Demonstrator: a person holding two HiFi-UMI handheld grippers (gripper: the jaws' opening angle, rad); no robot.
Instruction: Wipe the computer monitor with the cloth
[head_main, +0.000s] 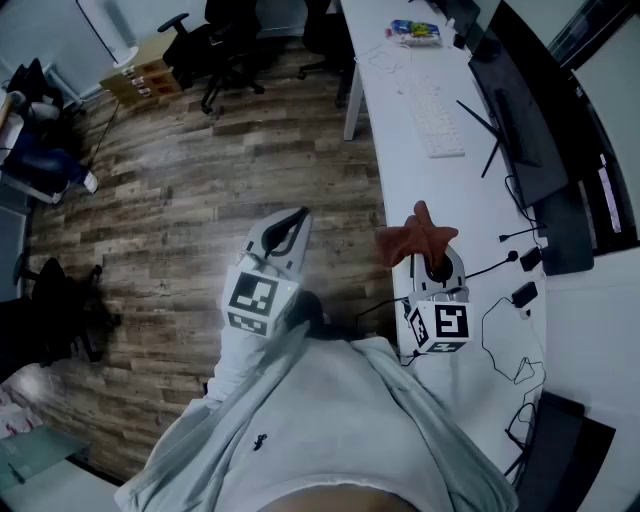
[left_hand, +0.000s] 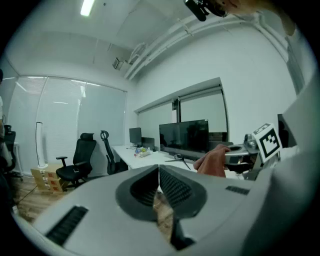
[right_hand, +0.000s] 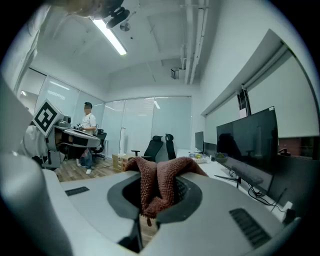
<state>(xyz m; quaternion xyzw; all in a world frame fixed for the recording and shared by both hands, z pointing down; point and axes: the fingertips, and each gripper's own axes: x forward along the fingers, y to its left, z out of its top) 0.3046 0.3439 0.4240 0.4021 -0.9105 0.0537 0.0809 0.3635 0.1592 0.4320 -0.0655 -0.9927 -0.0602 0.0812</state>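
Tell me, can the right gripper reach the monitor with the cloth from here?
Probably yes: the right gripper holds the cloth, and nothing stands between it and the monitor.

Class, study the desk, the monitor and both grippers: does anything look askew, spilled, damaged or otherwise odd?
Nothing stands out. The reddish-brown textured cloth is bunched in the right gripper, the left gripper is shut and empty, and the black flat monitor stands upright on the long white desk. Some thin black cables lie loose there.

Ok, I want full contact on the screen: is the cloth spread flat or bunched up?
Bunched. The right claw pinches the cloth in folds, with loose ends sticking out.
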